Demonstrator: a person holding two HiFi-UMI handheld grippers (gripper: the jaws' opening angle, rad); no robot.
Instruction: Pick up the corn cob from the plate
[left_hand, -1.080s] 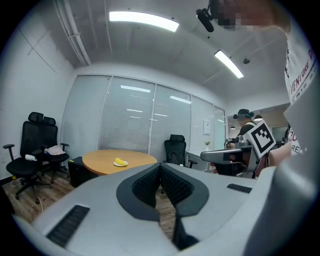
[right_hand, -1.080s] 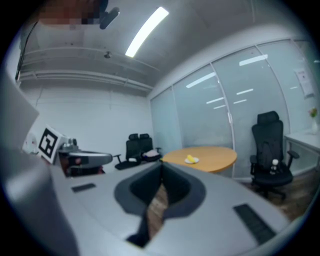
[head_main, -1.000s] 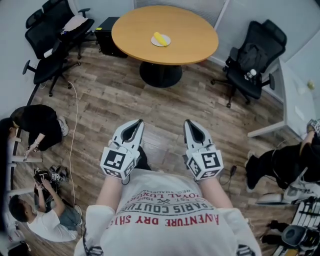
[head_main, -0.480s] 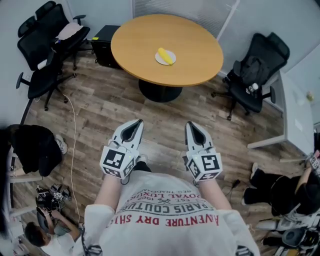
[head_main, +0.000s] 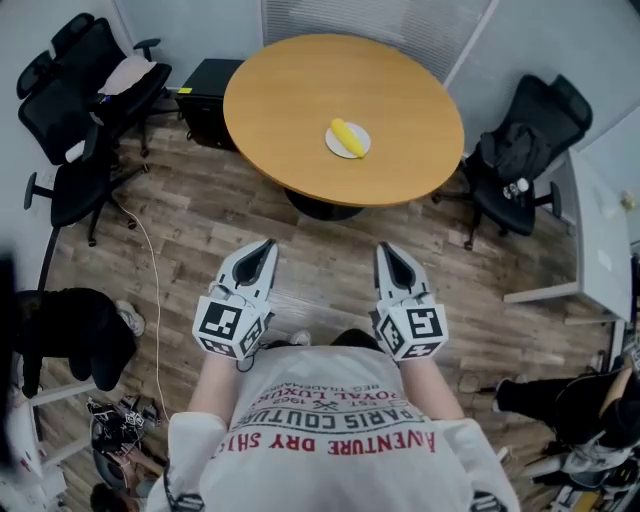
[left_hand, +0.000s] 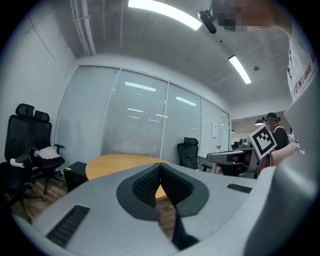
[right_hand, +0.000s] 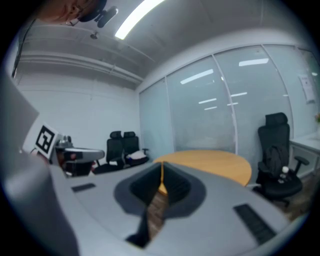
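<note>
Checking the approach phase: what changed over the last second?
The person walked toward the round table; it, the plate and the corn cob now sit lower and nearer in the head view, and the people at left slid mostly out of frame. Nothing grasped or released. Unchanged: left gripper and right gripper shut, empty, side by side; corn cob on the plate.

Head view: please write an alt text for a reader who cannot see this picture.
A yellow corn cob lies on a small white plate on a round wooden table, seen from above. The person holds the left tool and the right tool, both shut and empty, over the wooden floor, short of the table.
</note>
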